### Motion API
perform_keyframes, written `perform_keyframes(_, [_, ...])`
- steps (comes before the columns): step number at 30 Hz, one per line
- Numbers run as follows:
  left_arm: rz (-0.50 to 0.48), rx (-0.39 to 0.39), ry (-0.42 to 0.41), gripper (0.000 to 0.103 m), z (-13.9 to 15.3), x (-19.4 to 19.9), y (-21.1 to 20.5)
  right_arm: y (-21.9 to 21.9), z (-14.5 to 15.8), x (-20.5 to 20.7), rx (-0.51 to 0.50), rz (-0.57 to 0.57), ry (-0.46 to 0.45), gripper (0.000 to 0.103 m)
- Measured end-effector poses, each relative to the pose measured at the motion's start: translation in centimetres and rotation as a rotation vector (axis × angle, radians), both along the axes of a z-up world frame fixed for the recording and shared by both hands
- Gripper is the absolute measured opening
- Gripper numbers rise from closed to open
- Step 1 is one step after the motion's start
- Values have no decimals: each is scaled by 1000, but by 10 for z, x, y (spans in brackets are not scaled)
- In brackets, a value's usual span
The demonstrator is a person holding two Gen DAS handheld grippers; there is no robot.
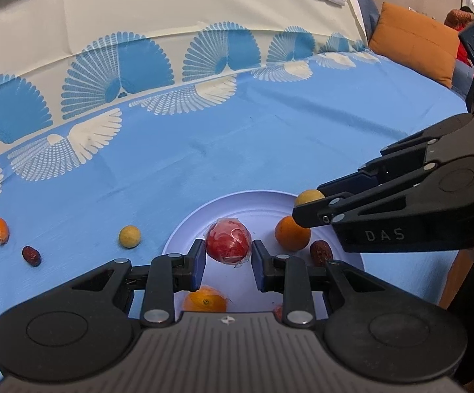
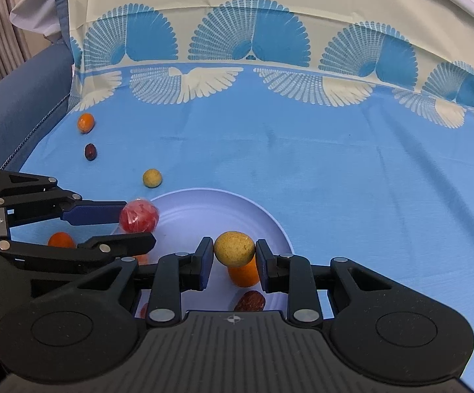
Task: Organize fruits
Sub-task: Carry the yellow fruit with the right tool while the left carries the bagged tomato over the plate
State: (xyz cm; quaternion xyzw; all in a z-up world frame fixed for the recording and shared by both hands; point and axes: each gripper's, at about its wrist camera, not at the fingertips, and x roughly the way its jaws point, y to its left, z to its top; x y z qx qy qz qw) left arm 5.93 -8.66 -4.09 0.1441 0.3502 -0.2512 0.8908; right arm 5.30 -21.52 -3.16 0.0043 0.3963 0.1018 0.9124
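Left wrist view: left gripper (image 1: pixel 227 255) fingers clamp the wrapped red fruit (image 1: pixel 227 241) above the plate (image 1: pixel 184 229), while right gripper (image 2: pixel 234 255) fingers clamp a yellow fruit (image 2: pixel 234 248).

Wrapped red fruit (image 1: pixel 227 241), yellow fruit (image 2: pixel 234 249) held over plate (image 2: pixel 204 206).

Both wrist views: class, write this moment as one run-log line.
left tongs: shut on wrapped red fruit | right tongs: shut on yellow fruit | both over plate | three fruits on cloth

Fruit crowds the near half of the plate (image 2: pixel 279 229) beneath both claws, while the blue cloth (image 2: pixel 351 177) beyond it lies open.
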Motion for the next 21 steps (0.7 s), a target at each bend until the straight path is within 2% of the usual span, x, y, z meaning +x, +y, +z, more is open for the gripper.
perform_keyframes(21, [-6, 11, 2, 33, -2, 2, -2, 5, -2, 0, -15, 15, 12, 30])
